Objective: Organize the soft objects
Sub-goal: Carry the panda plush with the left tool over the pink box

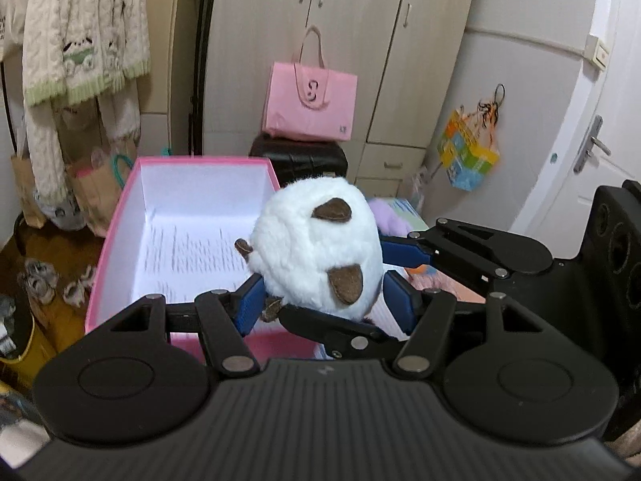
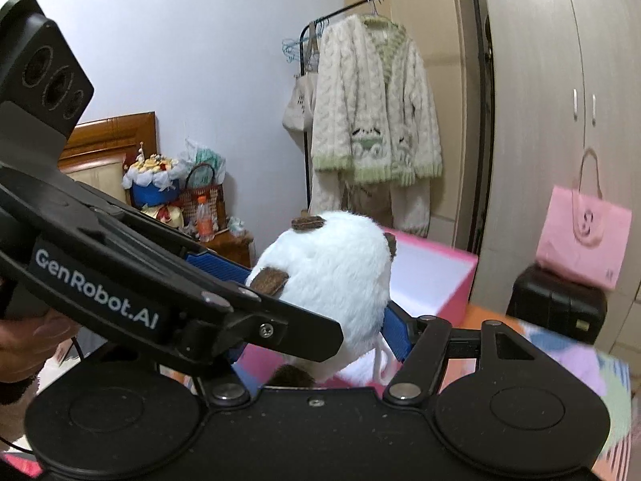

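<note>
- In the left wrist view, a cream knitted cardigan (image 1: pixel 80 40) hangs at the far left, its top cut off by the frame; paper bags (image 1: pixel 96 188) stand below it, partly hidden by the sleeves.
- Small grey-white items on the floor (image 1: pixel 38 280) at the left edge are too blurred to name.
- An open pink box (image 1: pixel 116 216) with a white inside sits just ahead of the left gripper (image 1: pixel 326 294); its near wall is hidden behind the gripper body.
- The white plush toy (image 1: pixel 316 248) with brown patches is held over the box's near right corner. The left gripper's jaws are part open and press on the toy's lower sides; the blue pads are half buried in fur.
- The right gripper (image 1: pixel 384 248) comes in from the right of that view and its jaws also clamp the toy, one finger crossing under it; the other tip is hidden behind the fur.
- A pink bag (image 1: pixel 310 100) rests on a dark case (image 1: pixel 298 158) before the wardrobe (image 1: pixel 360 20).
- Soft purple and pink things (image 1: pixel 390 218) behind the toy are mostly hidden.
- In the right wrist view, a hand (image 2: pixel 24 340) at the left edge is cut off, and the toy's underside is lost behind the crossed jaws.
</note>
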The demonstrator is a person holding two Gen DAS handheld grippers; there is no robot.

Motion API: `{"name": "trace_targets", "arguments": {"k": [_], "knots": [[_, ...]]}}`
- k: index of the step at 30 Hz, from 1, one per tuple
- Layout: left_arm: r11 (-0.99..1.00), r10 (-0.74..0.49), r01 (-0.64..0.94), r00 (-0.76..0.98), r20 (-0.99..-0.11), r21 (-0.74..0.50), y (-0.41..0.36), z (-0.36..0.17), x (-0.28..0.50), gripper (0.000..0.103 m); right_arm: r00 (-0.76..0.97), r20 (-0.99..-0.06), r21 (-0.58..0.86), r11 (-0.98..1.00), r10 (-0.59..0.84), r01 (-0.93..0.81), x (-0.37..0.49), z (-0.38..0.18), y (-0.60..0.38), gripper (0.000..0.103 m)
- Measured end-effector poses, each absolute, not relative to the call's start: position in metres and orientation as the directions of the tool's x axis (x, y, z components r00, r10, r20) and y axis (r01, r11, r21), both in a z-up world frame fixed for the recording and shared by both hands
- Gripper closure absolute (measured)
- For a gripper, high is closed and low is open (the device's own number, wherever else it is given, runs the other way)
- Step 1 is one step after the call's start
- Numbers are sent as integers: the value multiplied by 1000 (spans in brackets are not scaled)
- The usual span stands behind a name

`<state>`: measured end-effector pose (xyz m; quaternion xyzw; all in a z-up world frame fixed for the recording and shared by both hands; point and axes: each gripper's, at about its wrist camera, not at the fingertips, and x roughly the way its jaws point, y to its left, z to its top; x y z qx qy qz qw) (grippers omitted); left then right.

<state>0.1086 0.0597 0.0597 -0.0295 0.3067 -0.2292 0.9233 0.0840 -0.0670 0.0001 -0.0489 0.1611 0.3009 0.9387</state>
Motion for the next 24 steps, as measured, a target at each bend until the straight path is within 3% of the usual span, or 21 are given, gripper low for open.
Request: {"name": "trace_targets", "arguments": {"k": [14, 24], "knots": [[899, -438, 353, 733, -521, -260, 76, 55, 217, 43, 758, -392, 103, 843, 522, -527, 198, 12, -59, 32], [888, -454, 254, 620, -639, -384, 84, 3, 299, 44, 714, -526, 69, 860, 462, -506, 276, -18, -49, 32]]}}
